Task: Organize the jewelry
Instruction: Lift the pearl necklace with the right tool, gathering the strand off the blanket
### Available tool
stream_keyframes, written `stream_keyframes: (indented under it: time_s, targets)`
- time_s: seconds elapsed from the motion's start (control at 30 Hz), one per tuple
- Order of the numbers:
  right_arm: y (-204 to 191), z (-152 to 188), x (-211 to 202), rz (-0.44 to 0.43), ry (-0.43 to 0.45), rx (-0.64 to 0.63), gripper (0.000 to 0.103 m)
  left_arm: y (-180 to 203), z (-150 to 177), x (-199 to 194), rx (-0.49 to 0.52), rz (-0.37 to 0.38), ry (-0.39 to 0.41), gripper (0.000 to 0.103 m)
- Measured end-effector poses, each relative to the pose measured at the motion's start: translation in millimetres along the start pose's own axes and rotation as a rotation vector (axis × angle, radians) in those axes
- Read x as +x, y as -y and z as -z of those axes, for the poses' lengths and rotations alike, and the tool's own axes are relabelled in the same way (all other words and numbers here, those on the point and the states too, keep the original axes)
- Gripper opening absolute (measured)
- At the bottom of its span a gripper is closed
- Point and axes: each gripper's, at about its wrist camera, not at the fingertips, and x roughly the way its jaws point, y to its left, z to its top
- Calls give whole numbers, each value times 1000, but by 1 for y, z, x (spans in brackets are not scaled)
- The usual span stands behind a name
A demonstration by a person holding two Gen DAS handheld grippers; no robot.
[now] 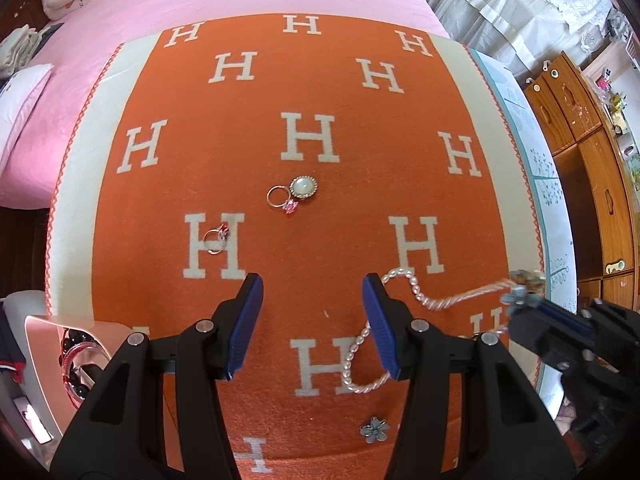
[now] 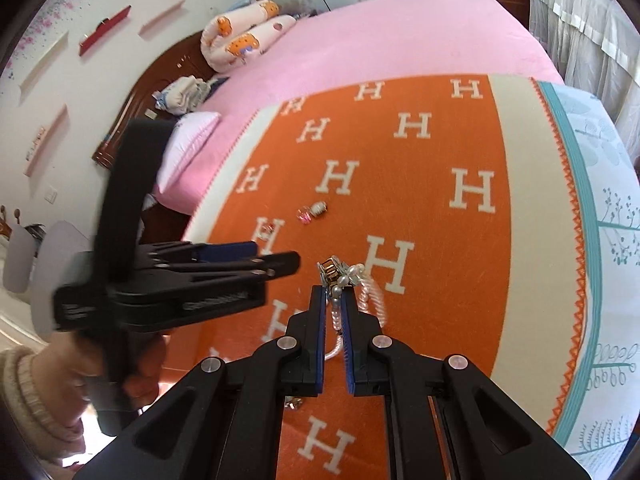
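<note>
- A container (image 1: 44, 344) holding bangles is sitting at the far left, beside the orange blanket (image 1: 320, 92) on the bed.
- The left claw (image 1: 312, 326) is hovering wide and empty over the blanket.
- Two rings (image 1: 216, 240) and a pearl brooch (image 1: 303, 187) are lying loose ahead of it (well apart from the strand).
- The right claw (image 2: 334, 296) is pinching narrow on the pearl necklace (image 2: 372, 292) near its clasp, the rest trailing on the blanket.
- Lifting slowly should be keeping the strand from snagging; swinging could be flicking it loose.
</note>
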Motion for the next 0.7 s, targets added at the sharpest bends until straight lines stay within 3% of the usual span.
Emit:
stream_keyframes:
  time_s: [0.27, 0.7]
  targets:
    - [6, 2, -10, 1, 1, -6, 7, 4, -4, 1, -2, 6, -5, 48]
    - [44, 16, 43, 77, -162, 54, 8, 3, -7, 13, -17, 3, -26, 49]
